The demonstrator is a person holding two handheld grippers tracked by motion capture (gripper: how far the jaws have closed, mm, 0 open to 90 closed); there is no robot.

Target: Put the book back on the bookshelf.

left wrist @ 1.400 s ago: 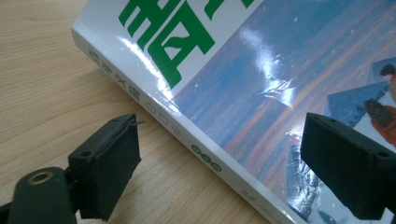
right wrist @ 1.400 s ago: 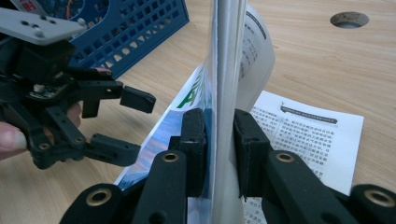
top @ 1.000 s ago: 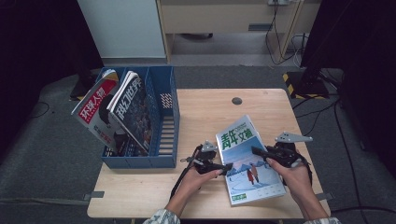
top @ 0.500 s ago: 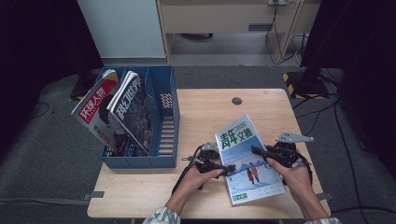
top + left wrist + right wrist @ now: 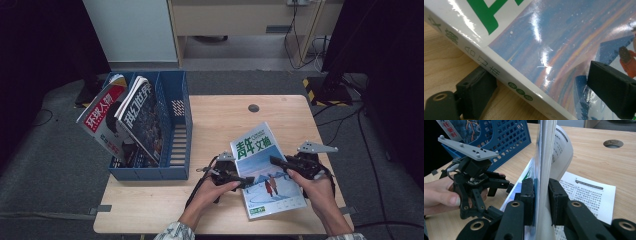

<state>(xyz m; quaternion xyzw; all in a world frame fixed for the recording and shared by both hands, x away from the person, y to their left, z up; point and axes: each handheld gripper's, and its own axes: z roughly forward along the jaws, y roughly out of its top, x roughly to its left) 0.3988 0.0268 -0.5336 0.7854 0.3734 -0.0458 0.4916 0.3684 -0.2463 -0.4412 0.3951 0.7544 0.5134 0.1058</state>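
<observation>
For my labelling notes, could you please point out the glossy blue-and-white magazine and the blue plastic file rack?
Glossy blue-and-white magazine (image 5: 260,170): high view, front cover.
Blue plastic file rack (image 5: 176,131): high view, right slotted wall.

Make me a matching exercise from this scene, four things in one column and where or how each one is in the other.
1 right gripper
2 left gripper
3 blue rack
4 round hole

A open, jaws on either side of the magazine's spine
B holds two upright magazines
C shut on the magazine's front pages
D in the tabletop's far part

Pairs: 1-C, 2-A, 3-B, 4-D
</observation>
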